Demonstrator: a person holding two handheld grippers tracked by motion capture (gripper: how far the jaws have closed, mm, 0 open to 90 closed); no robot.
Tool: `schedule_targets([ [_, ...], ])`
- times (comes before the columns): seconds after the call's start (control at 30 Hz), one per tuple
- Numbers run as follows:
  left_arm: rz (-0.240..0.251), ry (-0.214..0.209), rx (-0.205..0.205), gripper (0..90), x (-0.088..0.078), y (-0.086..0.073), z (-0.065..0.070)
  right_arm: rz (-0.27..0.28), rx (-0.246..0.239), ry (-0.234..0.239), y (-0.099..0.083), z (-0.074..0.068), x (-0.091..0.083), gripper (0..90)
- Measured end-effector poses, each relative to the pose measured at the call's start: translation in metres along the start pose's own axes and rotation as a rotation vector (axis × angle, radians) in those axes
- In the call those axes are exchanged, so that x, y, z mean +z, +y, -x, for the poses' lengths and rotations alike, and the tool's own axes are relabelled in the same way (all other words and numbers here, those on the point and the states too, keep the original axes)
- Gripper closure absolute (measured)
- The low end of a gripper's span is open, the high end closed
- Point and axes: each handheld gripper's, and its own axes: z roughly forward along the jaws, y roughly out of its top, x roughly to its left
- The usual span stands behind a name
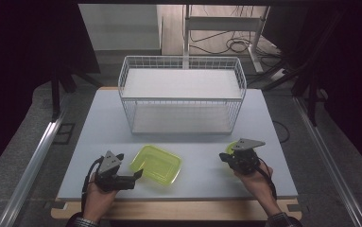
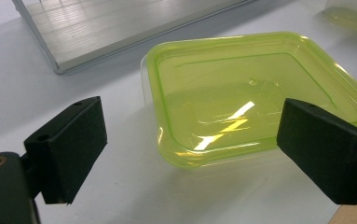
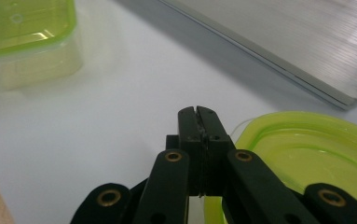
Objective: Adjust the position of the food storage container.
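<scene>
The thin, light, slippery green lidded container [image 1: 156,164] sits at the table's [image 1: 202,179] six o'clock, at the left gripper's [image 1: 139,175] two o'clock with jaws spread, best pinched at its stiff rim, while the right gripper [image 3: 198,122] is clenched empty beside a second green container [image 3: 306,154].
</scene>
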Motion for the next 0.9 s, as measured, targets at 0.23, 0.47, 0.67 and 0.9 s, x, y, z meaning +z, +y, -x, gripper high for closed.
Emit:
schedule_targets([
  [0.23, 0.000, -0.001, 0.002, 8.5, 0.000, 0.000, 0.000, 0.002, 0.038, -0.036, -0.007, 0.016, -0.006, 88.7],
  [0.47, -0.001, 0.002, 0.003, 8.4, 0.000, 0.000, 0.000, 0.004, 0.073, -0.059, -0.014, 0.029, -0.014, 88.7],
  [0.67, -0.034, 0.025, 0.029, 8.4, 0.002, 0.001, 0.004, 0.004, 0.108, -0.094, -0.020, 0.042, -0.020, 88.6],
  [0.9, -0.039, 0.024, 0.034, 8.2, 0.001, 0.002, 0.005, 0.013, 0.145, -0.120, -0.025, 0.054, -0.026, 88.7],
])
